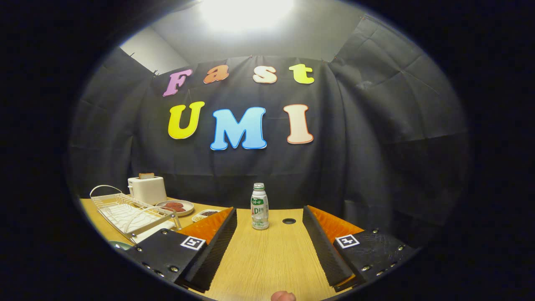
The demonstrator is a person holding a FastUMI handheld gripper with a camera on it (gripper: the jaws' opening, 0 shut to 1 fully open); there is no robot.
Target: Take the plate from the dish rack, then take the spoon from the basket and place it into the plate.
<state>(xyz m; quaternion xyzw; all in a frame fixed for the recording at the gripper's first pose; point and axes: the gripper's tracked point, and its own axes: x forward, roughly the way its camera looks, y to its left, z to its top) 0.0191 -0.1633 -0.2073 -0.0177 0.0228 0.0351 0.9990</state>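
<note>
1. The dish rack (127,213) is a white wire one. It sits on the table (267,259), off to the left of the tool's left finger and a bit beyond it.
2. I cannot see a plate standing in the rack. A small greenish edge (121,245) peeks out just below the rack, but it is too small to tell what it is.
3. Behind the rack stands a white toaster (147,189) with a slice of bread (146,176) sticking out of the top.
4. Just beside the toaster is a small round dish (175,207) with something reddish on it. Near that is a little white bowl (205,215) with dark bits inside.
5. The tool (269,225) hangs over the table with its two black and orange fingers wide apart. Nothing is between them but bare wood.
6. Beyond the fingers, in the middle, a small white bottle (259,207) with a green label stands upright.
7. A dark round hole (289,220) in the table lies just to the right of the bottle.
8. A fingertip (283,296) shows down by the tool.
</note>
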